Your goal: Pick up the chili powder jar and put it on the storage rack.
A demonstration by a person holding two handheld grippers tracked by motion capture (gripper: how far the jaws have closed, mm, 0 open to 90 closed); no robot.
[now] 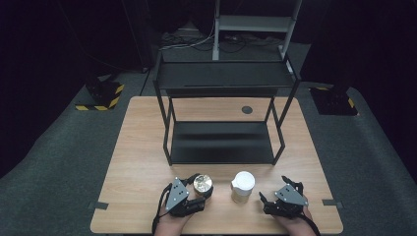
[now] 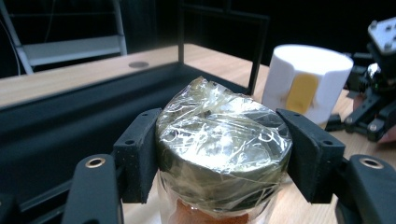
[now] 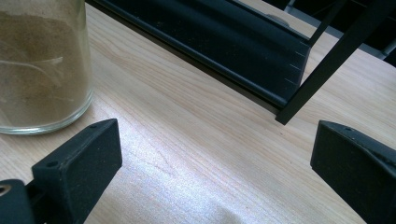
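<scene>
You had the left gripper [image 2: 224, 154] clamped on the gold lid of the film-wrapped jar [image 2: 223, 140], which stood on the table [image 1: 142, 162] just in front of the black shelf rack [image 1: 221, 142]. I judge the glass fragile and fairly heavy with its reddish powder, and the loose film slippery, so a lower grip on the lid's rim would have served better. Your right gripper [image 3: 210, 172] hung spread and empty right of the white-lidded jar [image 1: 243, 187]. That jar's yellow label [image 2: 301, 92] carried no readable writing.
</scene>
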